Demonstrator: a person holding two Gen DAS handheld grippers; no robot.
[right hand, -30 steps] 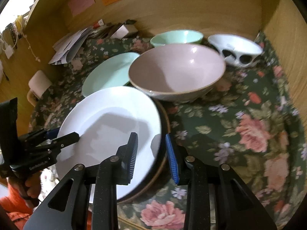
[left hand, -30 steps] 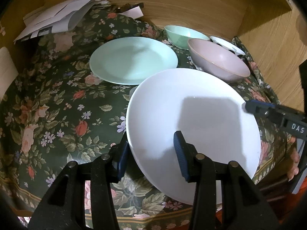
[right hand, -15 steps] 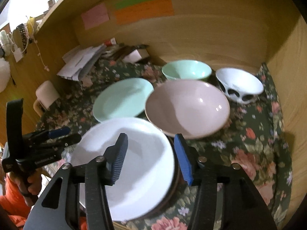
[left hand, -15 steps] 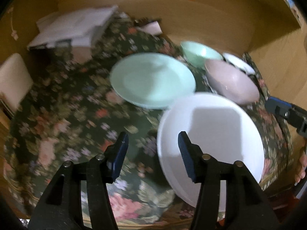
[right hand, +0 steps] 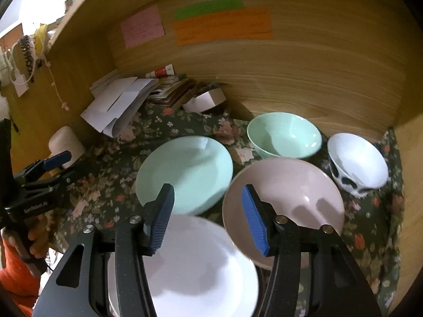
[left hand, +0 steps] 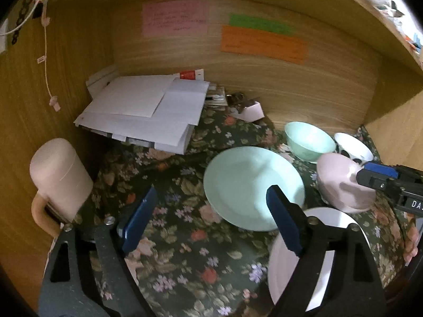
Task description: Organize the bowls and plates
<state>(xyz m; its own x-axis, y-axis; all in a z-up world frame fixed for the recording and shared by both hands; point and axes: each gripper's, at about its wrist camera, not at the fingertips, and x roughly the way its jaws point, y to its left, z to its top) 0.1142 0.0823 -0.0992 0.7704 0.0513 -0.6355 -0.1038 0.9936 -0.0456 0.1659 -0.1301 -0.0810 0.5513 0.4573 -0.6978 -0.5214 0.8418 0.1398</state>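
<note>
Floral cloth (right hand: 169, 124) inside a wooden alcove, crowded with crockery. Left gripper (left hand: 208, 224) and right gripper (right hand: 206, 219) both spread wide, gripping nothing. Risk ahead: clipping pink bowl (right hand: 288, 192) while reaching past white plate (right hand: 201, 264).

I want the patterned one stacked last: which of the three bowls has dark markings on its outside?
The white bowl, farthest right by the side wall. The mint bowl and pink bowl are plain.

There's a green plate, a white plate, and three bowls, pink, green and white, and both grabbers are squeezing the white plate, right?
Not quite. Neither gripper is squeezing anything: the left gripper and the right gripper are both open and empty, as each wrist view shows. The rest is right: green plate, white plate, pink bowl, green bowl and white bowl.
</note>
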